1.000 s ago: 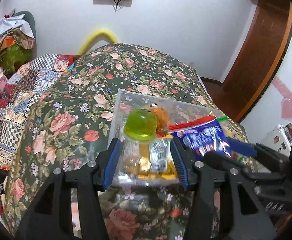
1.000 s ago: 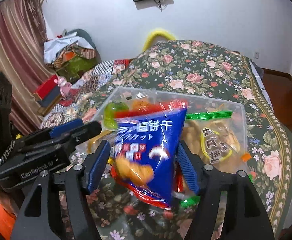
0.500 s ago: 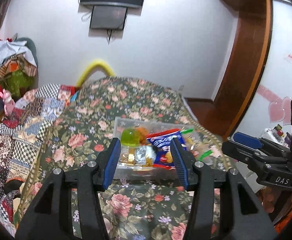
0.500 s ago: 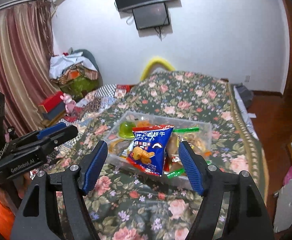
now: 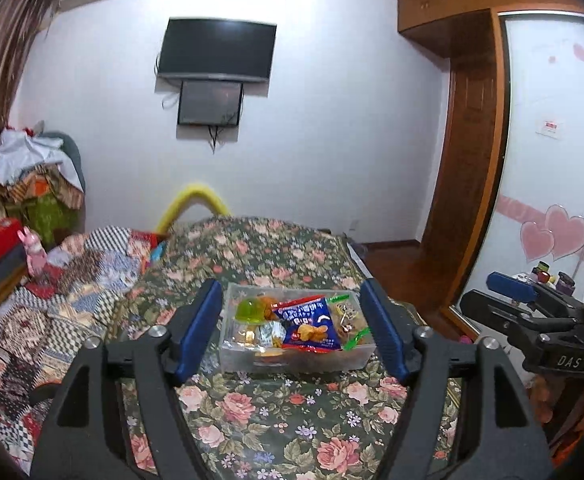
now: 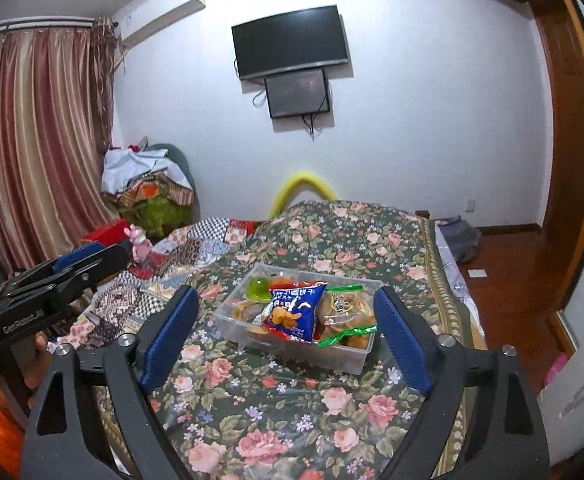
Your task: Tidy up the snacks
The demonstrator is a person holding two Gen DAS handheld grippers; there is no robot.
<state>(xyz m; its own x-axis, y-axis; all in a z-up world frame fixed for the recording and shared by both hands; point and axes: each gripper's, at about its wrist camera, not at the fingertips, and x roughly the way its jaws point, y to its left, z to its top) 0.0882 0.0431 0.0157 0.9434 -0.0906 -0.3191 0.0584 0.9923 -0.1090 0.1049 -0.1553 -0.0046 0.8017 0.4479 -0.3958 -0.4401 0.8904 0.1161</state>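
Both grippers pulled back from clear plastic snack box (image 5: 292, 360) since earlier frames. Left gripper (image 5: 292, 330) spread wide, empty; right gripper (image 6: 288, 344) likewise. Blue biscuit packet (image 6: 292, 312) lies atop box contents, beside green jelly cup (image 5: 250, 309), on floral bedspread (image 6: 331, 408).

Left gripper (image 5: 292, 330): matte black angular frame with triangular cutouts, two fingers (image 5: 198, 330) faced with ribbed blue pads, silver round screw heads at the joints. Right gripper (image 6: 288, 342): same build, black frame, blue ribbed pads, silver screws. White "DAS" lettering on its side body; left unit's side carries pale lettering, too blurred to read, plus a black-and-white braided cable.
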